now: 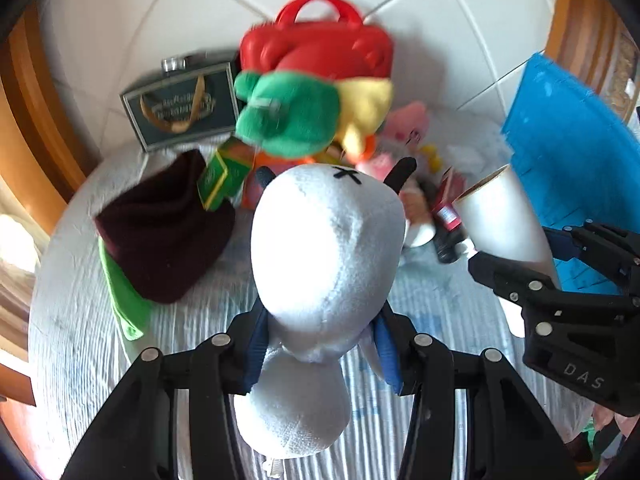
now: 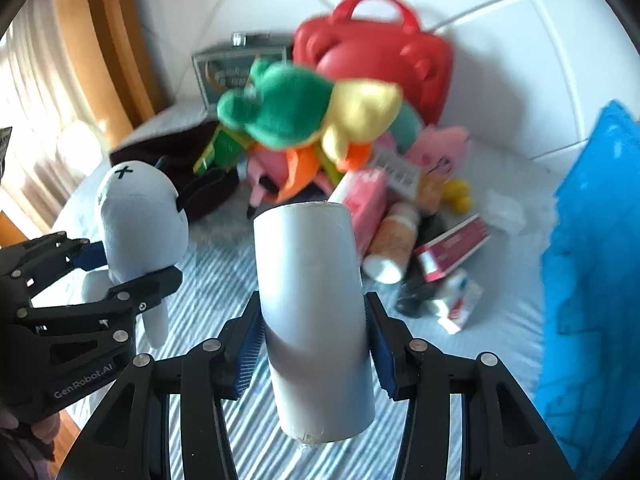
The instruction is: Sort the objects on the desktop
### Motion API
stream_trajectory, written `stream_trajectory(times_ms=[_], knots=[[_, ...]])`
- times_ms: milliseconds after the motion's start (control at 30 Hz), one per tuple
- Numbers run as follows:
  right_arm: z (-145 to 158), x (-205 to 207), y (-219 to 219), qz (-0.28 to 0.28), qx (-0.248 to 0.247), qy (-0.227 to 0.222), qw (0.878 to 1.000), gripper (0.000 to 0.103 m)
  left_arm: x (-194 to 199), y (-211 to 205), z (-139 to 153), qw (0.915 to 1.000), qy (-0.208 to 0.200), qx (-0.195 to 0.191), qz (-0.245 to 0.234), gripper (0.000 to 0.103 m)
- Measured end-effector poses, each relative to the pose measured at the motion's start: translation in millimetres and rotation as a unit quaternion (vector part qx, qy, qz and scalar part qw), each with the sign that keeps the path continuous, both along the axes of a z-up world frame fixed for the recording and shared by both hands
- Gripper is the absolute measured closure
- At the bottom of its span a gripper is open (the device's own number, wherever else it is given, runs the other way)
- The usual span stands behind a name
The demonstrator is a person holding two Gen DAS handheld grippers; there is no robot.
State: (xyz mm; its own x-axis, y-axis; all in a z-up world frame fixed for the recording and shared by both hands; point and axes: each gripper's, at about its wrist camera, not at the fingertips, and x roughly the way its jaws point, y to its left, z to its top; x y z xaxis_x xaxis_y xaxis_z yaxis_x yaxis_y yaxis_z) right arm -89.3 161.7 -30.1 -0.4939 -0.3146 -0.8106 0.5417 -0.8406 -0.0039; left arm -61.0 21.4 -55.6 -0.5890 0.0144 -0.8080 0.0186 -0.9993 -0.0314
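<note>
My left gripper (image 1: 320,356) is shut on a white plush toy (image 1: 326,248) with a black X on its head, held above the table; it also shows in the right wrist view (image 2: 140,220). My right gripper (image 2: 314,344) is shut on a white cylindrical roll (image 2: 312,300), also held up; the roll shows at the right of the left wrist view (image 1: 504,216). A green, yellow and orange plush toy (image 1: 304,116) (image 2: 316,116) sits atop a pile of small items.
A red handbag (image 1: 320,44) and a dark flask box (image 1: 180,108) stand against the wall. A maroon cloth (image 1: 164,228) lies on a green one at left. A blue bin (image 2: 592,264) stands at right. Bottles and a red box (image 2: 452,248) lie in the pile.
</note>
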Motion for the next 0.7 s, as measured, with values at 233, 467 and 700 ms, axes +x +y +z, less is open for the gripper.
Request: stream_trajectory(times_ms=[233, 467, 700], knots=[[49.1, 20.2, 31.0, -0.031, -0.024, 0.068, 0.997, 0.055, 26.7, 35.1, 54.9, 0.9979, 0.063, -0.006, -0.017, 0.057], [102.4, 40.0, 74.5, -0.076, -0.045, 0.151, 0.985, 0.069, 35.6, 75.0, 92.7, 0.9917, 0.121, -0.004, -0.043, 0.057], [86.2, 32.7, 109.4, -0.101, -0.048, 0.107, 0.988, 0.088, 31.8, 90.4, 80.1, 0.9940, 0.102, -0.016, -0.033, 0.057]])
